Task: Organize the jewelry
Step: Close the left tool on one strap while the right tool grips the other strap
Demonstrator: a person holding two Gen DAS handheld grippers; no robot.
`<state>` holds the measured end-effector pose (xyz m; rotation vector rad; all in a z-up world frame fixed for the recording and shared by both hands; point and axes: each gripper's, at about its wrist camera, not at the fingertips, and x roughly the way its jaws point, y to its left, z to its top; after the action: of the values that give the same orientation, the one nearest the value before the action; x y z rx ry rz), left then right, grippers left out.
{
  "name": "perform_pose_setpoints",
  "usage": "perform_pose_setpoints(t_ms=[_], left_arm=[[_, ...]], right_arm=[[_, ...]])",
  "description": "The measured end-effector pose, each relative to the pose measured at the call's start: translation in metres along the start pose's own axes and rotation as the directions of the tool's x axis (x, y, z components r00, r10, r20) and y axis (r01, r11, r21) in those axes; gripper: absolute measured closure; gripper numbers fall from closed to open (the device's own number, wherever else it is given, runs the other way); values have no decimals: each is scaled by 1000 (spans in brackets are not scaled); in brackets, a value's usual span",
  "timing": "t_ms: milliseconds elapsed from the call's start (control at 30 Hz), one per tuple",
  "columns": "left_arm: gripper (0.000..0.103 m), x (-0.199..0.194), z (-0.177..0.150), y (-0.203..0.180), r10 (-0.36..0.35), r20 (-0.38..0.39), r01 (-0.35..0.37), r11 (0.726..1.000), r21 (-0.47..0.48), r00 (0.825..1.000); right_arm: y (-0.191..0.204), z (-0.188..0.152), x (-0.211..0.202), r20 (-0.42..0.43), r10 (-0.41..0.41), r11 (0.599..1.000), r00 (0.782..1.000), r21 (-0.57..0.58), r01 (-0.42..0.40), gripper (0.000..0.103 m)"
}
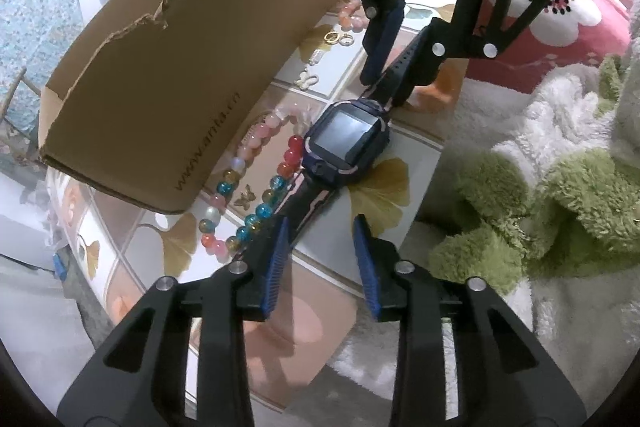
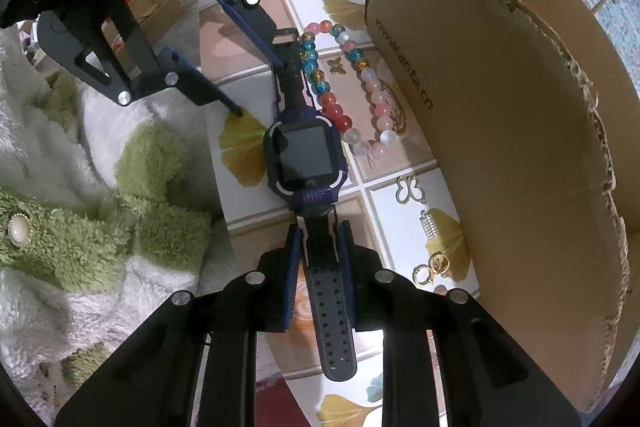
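1. My right gripper (image 2: 319, 239) is clamped on the near strap of a smartwatch (image 2: 303, 157), which lies flat on the patterned table (image 2: 400, 163) near its edge.
2. My left gripper (image 1: 320, 239) stands partly open at the watch's far strap, one pad beside it, gripping nothing.
3. Nothing looks sorted yet, I judge: a multicoloured bead bracelet (image 2: 320, 75), a pink bead bracelet (image 2: 380, 107), butterfly charms (image 2: 408, 190) and gold earrings (image 2: 430, 269) all lie loose between the watch and a cardboard box (image 2: 500, 147).
4. The box's inside is hidden from both views, so I cannot tell what it holds. Fluffy fabric (image 2: 120, 167) hides the floor beside the table.
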<state>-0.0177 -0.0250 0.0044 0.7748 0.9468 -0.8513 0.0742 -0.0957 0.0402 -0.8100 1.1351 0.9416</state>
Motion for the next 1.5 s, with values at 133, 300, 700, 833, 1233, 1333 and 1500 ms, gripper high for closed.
perform_pose_setpoints(t_ms=[133,300,700,833,1233,1333,1500], left_arm=[[76,-1,4,-1,-9,-15,9,1000,2,1000],[76,-2,8,3,-19,-26,19,1000,-15,999],[77,21,32,46,-72,-56,67,994,-82,996],[77,23,33,52,-77,-63,71,993,-94,995],[78,12,29,33,-138,-73,129,985,-119,988],[78,7,25,29,-146,-61,139,984,-107,987],[78,1,24,30,-135,-18,133,987,-91,991]], right_arm=[[0,-2,0,-3,4,1000,1000,-14,-4,84],[0,-1,1,-5,15,1000,1000,-22,-15,84],[-1,-9,6,3,34,998,999,-46,-34,84],[-3,-11,5,4,40,998,999,-56,-40,83],[3,-21,15,9,32,997,999,-75,-31,83],[4,-21,14,13,28,996,1000,-84,-27,83],[7,-24,14,19,31,995,999,-92,-29,83]])
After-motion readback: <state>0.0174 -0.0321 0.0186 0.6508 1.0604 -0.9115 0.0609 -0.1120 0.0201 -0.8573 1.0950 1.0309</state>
